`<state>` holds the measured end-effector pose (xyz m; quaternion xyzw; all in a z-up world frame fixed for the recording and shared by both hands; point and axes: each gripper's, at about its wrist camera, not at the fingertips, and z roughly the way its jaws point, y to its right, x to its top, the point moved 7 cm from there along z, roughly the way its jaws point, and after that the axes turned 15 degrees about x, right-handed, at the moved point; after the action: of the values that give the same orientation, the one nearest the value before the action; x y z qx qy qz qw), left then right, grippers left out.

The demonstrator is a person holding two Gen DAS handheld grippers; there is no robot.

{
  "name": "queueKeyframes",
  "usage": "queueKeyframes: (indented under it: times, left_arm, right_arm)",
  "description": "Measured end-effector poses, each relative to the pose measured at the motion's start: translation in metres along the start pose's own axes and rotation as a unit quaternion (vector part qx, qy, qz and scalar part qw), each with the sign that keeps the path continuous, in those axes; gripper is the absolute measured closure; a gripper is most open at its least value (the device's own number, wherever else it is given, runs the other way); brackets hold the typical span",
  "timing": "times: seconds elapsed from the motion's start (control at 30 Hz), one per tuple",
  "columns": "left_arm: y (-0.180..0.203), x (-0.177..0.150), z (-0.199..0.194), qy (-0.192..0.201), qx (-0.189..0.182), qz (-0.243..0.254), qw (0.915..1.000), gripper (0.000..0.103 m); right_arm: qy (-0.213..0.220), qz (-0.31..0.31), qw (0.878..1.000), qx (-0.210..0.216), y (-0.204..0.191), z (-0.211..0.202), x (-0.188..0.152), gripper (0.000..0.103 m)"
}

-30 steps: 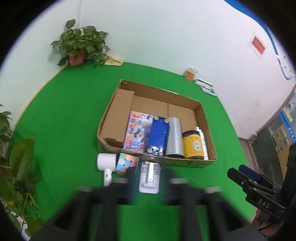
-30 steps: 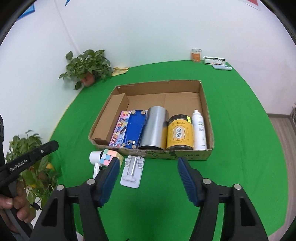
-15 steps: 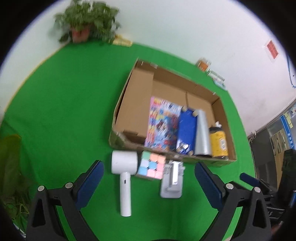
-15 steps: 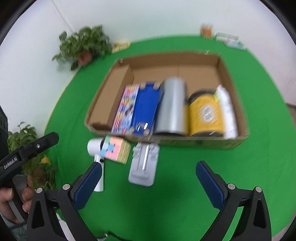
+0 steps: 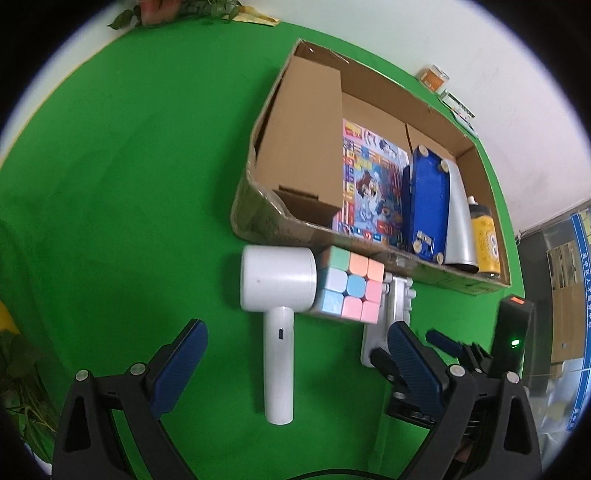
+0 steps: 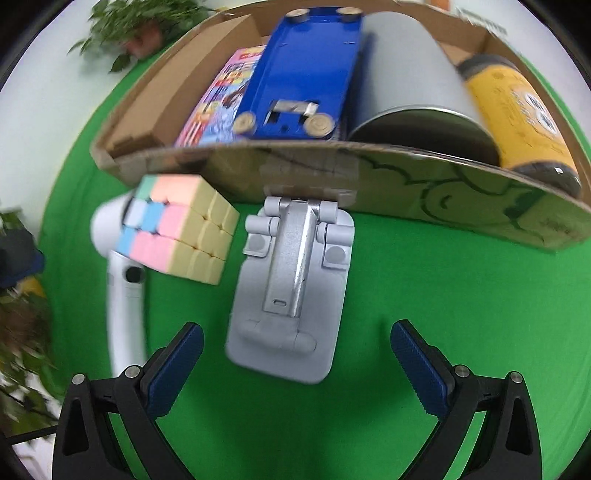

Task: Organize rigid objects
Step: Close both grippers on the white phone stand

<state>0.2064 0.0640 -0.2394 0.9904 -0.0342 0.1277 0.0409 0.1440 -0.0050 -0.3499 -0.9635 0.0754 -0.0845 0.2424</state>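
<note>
A white hair dryer [image 5: 277, 295] lies on the green table before the cardboard box [image 5: 295, 177], with a pastel cube [image 5: 349, 286] beside its head and a grey folding stand [image 5: 391, 314] to the right. My left gripper [image 5: 295, 363] is open, its jaws either side of the dryer's handle. My right gripper [image 6: 295, 363] is open just short of the grey stand [image 6: 291, 284]. The cube [image 6: 181, 229], the dryer [image 6: 118, 258] and the box [image 6: 369, 173] also show in the right wrist view. The right gripper's fingertip [image 5: 443, 341] shows in the left wrist view.
The box holds a picture book [image 5: 369, 184], a blue case [image 5: 424, 206], a silver cylinder [image 5: 458, 218] and a yellow jar [image 5: 485, 240]. Potted plants [image 6: 136, 26] stand at the table's far left edge. A small jar [image 5: 432, 77] stands by the wall.
Both grippers have dropped lower and closer to the table. The left one now frames the dryer's handle; the right one has closed in on the grey stand.
</note>
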Motion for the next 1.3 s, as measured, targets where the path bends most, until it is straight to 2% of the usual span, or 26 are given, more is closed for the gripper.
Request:
queueKeyframes:
  times: [0.03,0.07,0.13,0.17,0.2,0.27,0.37,0.47,0.53,0.67,0.8,0.83,0.87,0.9,0.93,1.0,1.03,1.2,1.3]
  left_arm:
    - [0.002,-0.001,0.001,0.0,0.002,0.003,1.0,0.005]
    - [0.003,-0.003,0.003,-0.001,0.003,0.002,1.0,0.005]
    - [0.008,-0.006,0.007,-0.011,-0.003,-0.002,0.9999,0.005]
    - [0.011,-0.006,0.007,-0.013,-0.006,0.0,0.9999,0.005]
    - [0.014,-0.007,0.008,-0.012,-0.006,0.006,0.9999,0.005]
    - [0.022,-0.009,0.008,-0.011,-0.003,0.021,0.9997,0.005]
    - [0.041,-0.024,0.013,-0.041,-0.034,0.021,0.9983,0.005]
    - [0.065,-0.045,0.022,-0.075,-0.065,0.024,0.9948,0.005]
    - [0.089,-0.067,0.032,-0.102,-0.08,0.046,0.9905,0.005]
    - [0.131,-0.11,0.049,-0.156,-0.118,0.063,0.9787,0.005]
    - [0.168,-0.137,0.058,-0.178,-0.149,0.056,0.9711,0.006]
    - [0.175,-0.141,0.06,-0.183,-0.15,0.056,0.97,0.01]
    - [0.184,-0.148,0.063,-0.193,-0.15,0.06,0.9679,0.021]
    - [0.188,-0.151,0.062,-0.19,-0.146,0.064,0.9688,0.02]
    - [0.194,-0.151,0.059,-0.173,-0.143,0.074,0.9716,0.026]
    - [0.202,-0.158,0.062,-0.191,-0.146,0.08,0.9674,0.049]
    - [0.205,-0.162,0.064,-0.202,-0.151,0.077,0.9647,0.066]
    - [0.204,-0.155,0.057,-0.194,-0.137,0.069,0.9691,0.068]
    - [0.201,-0.146,0.04,-0.17,-0.14,0.077,0.9723,0.068]
  right_arm:
    - [0.008,-0.009,1.0,-0.01,0.001,0.003,0.0,0.002]
    - [0.017,-0.014,1.0,-0.021,0.004,0.006,-0.001,0.007]
    - [0.033,-0.004,0.999,-0.015,0.007,0.009,-0.003,0.011]
    - [0.044,-0.021,0.999,-0.012,0.004,0.01,-0.004,0.018]
    - [0.05,-0.037,0.998,-0.003,0.0,0.009,-0.005,0.034]
    - [0.051,-0.055,0.997,0.014,-0.007,0.006,-0.01,0.045]
    - [0.042,-0.025,0.998,0.047,0.003,0.0,-0.032,0.048]
    - [0.032,-0.026,0.997,0.069,0.016,-0.01,-0.066,0.048]
    - [0.032,-0.019,0.996,0.083,0.03,-0.02,-0.088,0.048]
    - [0.025,0.036,0.992,0.114,0.069,-0.046,-0.137,0.048]
    - [0.025,0.09,0.984,0.154,0.091,-0.058,-0.159,0.048]
    - [0.028,0.106,0.98,0.165,0.095,-0.06,-0.162,0.048]
    - [0.031,0.124,0.975,0.18,0.096,-0.062,-0.162,0.048]
    - [0.033,0.141,0.969,0.199,0.105,-0.065,-0.161,0.048]
    - [0.034,0.152,0.965,0.212,0.107,-0.063,-0.161,0.048]
    - [0.037,0.159,0.96,0.226,0.107,-0.063,-0.163,0.048]
    - [0.034,0.159,0.959,0.231,0.105,-0.063,-0.166,0.048]
    - [0.03,0.172,0.953,0.248,0.101,-0.074,-0.167,0.048]
    - [0.036,0.151,0.957,0.246,0.093,-0.089,-0.16,0.048]
